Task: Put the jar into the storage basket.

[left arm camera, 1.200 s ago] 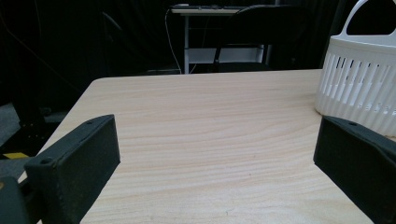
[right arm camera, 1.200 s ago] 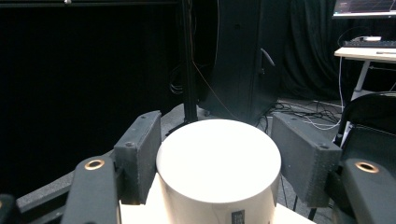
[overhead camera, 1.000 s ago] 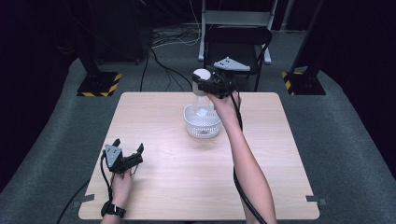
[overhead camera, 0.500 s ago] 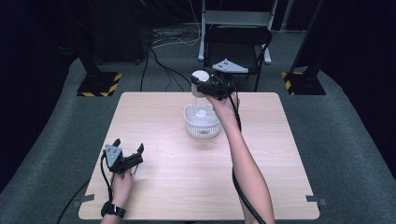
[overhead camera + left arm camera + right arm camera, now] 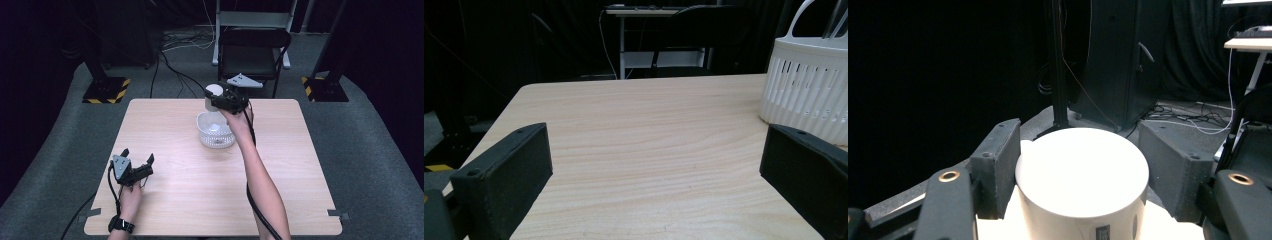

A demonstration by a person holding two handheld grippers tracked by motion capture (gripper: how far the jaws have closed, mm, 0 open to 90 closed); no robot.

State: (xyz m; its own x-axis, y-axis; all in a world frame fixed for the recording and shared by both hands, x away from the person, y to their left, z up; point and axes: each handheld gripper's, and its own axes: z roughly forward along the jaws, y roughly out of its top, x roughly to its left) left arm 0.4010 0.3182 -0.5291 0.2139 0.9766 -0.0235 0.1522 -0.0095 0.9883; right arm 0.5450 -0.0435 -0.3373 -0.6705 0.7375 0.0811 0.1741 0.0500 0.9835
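The right gripper (image 5: pixel 220 98) holds a white cylindrical container (image 5: pixel 1082 185) between its jaws, one jaw against each side of it, raised in the air above the far rim of the white slotted basket (image 5: pixel 216 131) that stands on the table (image 5: pixel 200 200). Judging by this, the step in hand is carrying the container either out of the basket or down into it; the frames alone do not settle which. Whichever it is, the next move calls for keeping the container upright and clear of the basket's rim, with the squeeze steady on its smooth round wall.

The left gripper (image 5: pixel 137 167) rests low near the table's near edge, its jaws wide apart with nothing between them; in the left gripper view the basket (image 5: pixel 806 85) stands ahead of the right-hand jaw.

The container's lower part is cut off by the frame in the right gripper view, and a small dark label on its wall is too small to read. The basket's contents are hard to make out from above.
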